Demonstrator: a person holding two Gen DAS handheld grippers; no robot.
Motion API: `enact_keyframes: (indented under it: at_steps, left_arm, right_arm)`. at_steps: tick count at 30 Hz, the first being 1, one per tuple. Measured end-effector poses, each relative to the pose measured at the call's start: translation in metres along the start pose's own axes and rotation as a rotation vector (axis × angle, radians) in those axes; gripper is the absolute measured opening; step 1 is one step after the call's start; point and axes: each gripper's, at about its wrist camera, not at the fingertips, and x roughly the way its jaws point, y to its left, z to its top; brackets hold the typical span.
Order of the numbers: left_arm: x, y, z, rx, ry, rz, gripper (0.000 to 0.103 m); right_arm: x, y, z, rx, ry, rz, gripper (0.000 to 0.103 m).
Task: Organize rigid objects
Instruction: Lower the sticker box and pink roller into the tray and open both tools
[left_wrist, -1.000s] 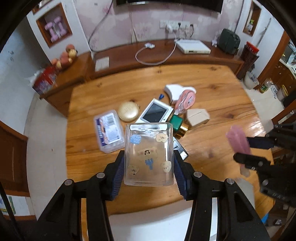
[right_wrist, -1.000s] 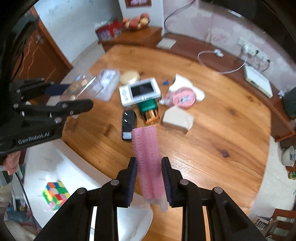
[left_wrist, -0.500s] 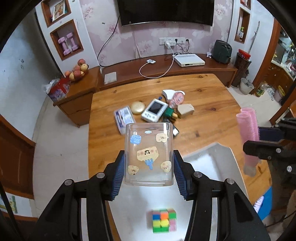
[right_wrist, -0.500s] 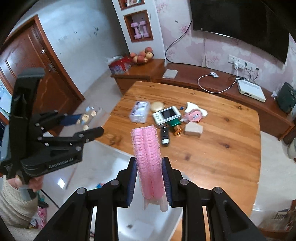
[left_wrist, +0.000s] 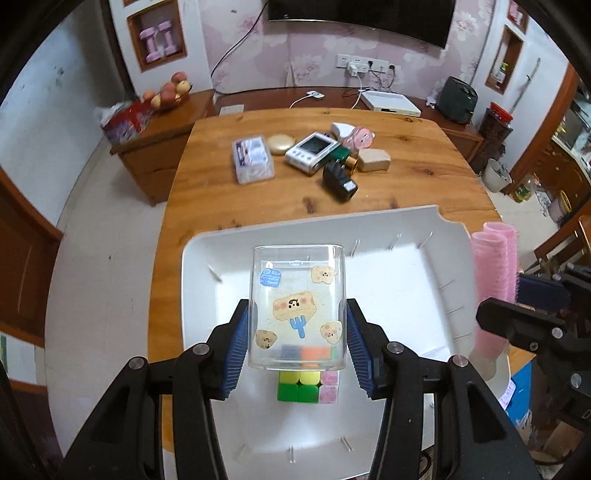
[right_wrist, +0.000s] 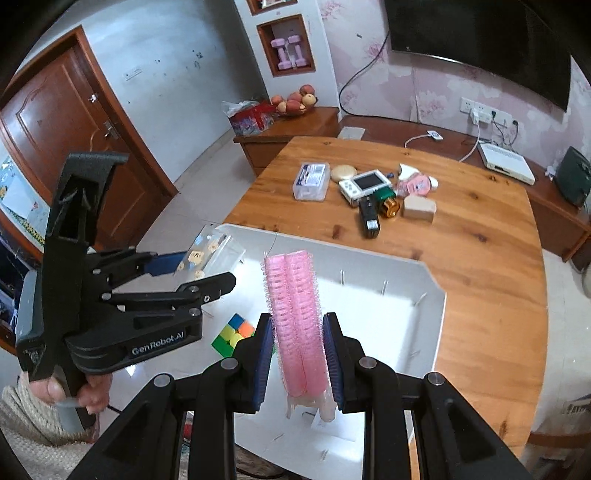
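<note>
Both grippers have swung back from the table clutter to hang over the white tray (left_wrist: 436, 236), the left gripper (left_wrist: 297, 345) clamped on the clear box (left_wrist: 297, 295) above the cube (left_wrist: 308, 387), the right gripper (right_wrist: 298, 363) pinching the pink rollers (right_wrist: 293, 314), so both drops look imminent.

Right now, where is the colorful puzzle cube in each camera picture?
Left wrist view: the puzzle cube sits low in the middle, partly hidden behind the clear box.
Right wrist view: it lies left of the pink rollers.
Shared landmark: the white tray beneath it.
</note>
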Motion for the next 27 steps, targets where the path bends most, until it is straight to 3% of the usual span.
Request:
enact_keyframes:
  at_steps: [4, 12, 17, 27]
  left_arm:
    - [0.013, -0.001, -0.014, -0.027, 0.012, 0.031, 0.053]
    - [0.042, 0.001, -0.037, -0.059, 0.111, 0.008, 0.053]
    - [0.053, 0.005, -0.046, -0.083, 0.136, 0.013, 0.053]
    - [0.054, -0.001, -0.048, -0.057, 0.114, 0.056, 0.053]
  right_arm:
    - [0.021, -0.004, -0.013, 0.054, 0.04, -0.011, 0.027]
    - [0.067, -0.011, -0.037, 0.124, 0.178, -0.015, 0.027]
    - [0.081, -0.015, -0.042, 0.146, 0.201, -0.035, 0.027]
    - [0.097, -0.019, -0.039, 0.162, 0.257, -0.055, 0.028]
